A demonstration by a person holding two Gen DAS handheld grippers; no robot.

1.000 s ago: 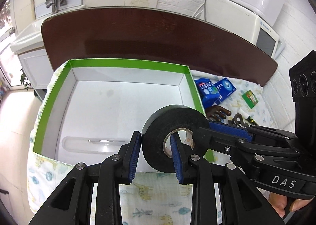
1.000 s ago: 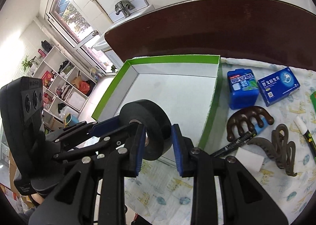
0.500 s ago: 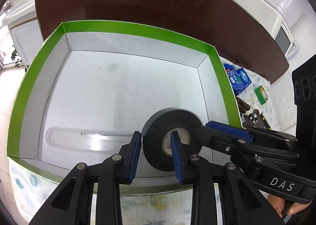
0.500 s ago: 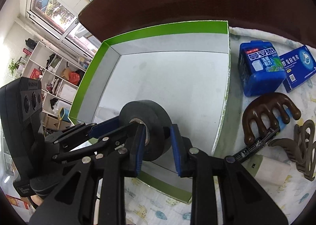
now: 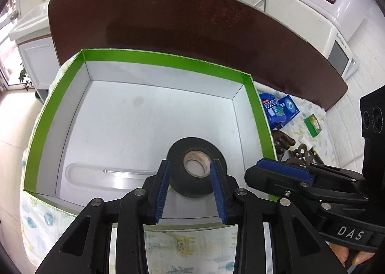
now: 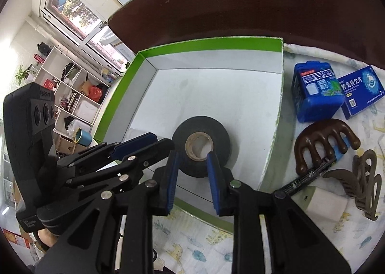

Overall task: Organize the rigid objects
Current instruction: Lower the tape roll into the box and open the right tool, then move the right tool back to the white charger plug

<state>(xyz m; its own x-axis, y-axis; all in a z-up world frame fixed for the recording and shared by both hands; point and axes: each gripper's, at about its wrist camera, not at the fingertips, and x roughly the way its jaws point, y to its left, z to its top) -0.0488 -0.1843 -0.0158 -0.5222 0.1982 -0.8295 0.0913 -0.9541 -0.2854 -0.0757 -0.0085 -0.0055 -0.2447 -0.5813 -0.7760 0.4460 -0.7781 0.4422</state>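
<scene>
While the roll of black tape [image 5: 196,165] lies flat on the white floor of the green-rimmed box [image 5: 149,57], near the box's front right corner, both of my tools hang over it with nothing in them. My left tool [image 5: 191,188] has its blue pads spread wide on either side of the roll; in its own view they frame the tape, and I cannot tell whether either pad touches it. My right tool [image 6: 192,179] is likewise released, its pads parted above the near edge of the roll, with the cardboard core showing between them. Each tool shows in the other's view: the right one comes in from the right of the left camera, the left one from the left of the right camera.

The box sits on a patterned cloth [image 6: 192,245] over the tabletop. To the right of the box, outside it, lie a blue plastic container [image 6: 315,91], a blue carton [image 6: 361,91] just beside it, a brown wooden comb [image 6: 324,139], a brown hair claw [image 6: 361,177] and a black pen [image 6: 305,179] under the comb.
</scene>
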